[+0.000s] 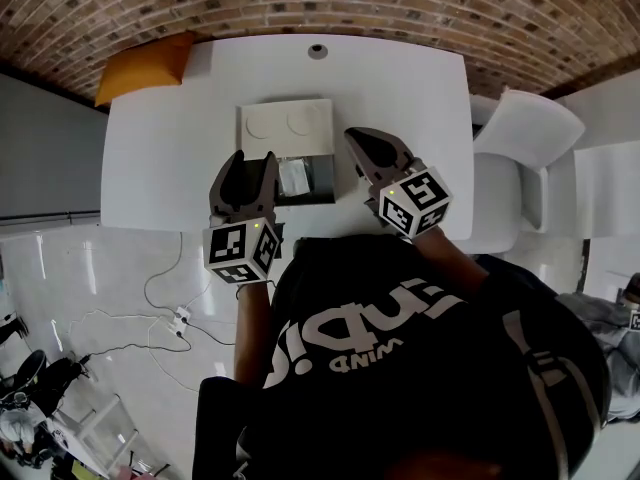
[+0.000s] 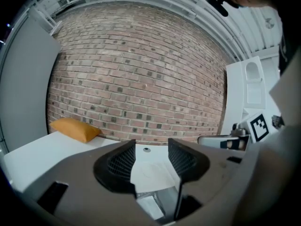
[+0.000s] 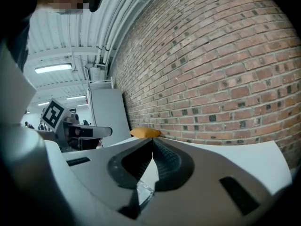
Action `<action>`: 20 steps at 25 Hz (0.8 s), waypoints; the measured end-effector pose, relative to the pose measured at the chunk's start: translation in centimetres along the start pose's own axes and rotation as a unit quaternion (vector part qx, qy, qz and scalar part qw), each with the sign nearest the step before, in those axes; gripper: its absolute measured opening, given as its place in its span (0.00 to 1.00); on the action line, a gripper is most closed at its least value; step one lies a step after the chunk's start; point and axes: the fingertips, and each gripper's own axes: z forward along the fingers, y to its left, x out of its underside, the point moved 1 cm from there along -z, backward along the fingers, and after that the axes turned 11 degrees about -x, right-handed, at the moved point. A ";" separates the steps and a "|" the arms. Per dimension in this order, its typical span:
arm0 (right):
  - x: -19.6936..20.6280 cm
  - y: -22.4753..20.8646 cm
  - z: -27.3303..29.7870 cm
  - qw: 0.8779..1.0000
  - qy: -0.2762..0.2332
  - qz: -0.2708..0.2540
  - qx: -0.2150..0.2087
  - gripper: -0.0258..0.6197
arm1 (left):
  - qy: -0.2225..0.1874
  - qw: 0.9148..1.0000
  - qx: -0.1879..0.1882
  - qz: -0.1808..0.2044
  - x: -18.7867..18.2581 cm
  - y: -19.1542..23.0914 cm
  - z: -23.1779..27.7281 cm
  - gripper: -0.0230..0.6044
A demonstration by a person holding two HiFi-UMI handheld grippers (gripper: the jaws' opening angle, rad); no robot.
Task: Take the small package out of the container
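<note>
On the white table (image 1: 160,158) stands the container (image 1: 322,180), a dark box with its white lid (image 1: 285,123) folded back. A small silvery package (image 1: 293,178) lies inside it. My left gripper (image 1: 251,163) hovers at the box's near left corner with its jaws open and nothing between them. In the left gripper view the lid (image 2: 153,171) and the package (image 2: 150,204) show beyond the left gripper (image 2: 151,157). My right gripper (image 1: 357,138) sits just right of the box. In the right gripper view its jaws meet at the tips, so the right gripper (image 3: 152,142) is shut and holds nothing.
An orange cushion (image 1: 145,68) lies at the table's far left corner, by the brick wall. A round cable hole (image 1: 318,51) is at the far edge. A white chair (image 1: 520,158) stands to the right. Cables (image 1: 170,313) trail over the floor at the left.
</note>
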 end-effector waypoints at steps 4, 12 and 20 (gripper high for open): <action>0.1 0.0 -0.1 1.000 0.000 0.001 0.001 0.04 | 0.013 1.000 -0.001 -0.002 1.1 0.3 0.3 0.38; 0.0 0.2 0.1 1.000 0.002 -0.003 -0.003 0.04 | 0.049 0.999 -0.001 -0.007 4.0 1.1 1.7 0.38; -0.2 0.0 0.0 1.000 0.000 -0.002 0.000 0.04 | 0.102 0.995 -0.002 -0.014 8.3 1.3 3.4 0.38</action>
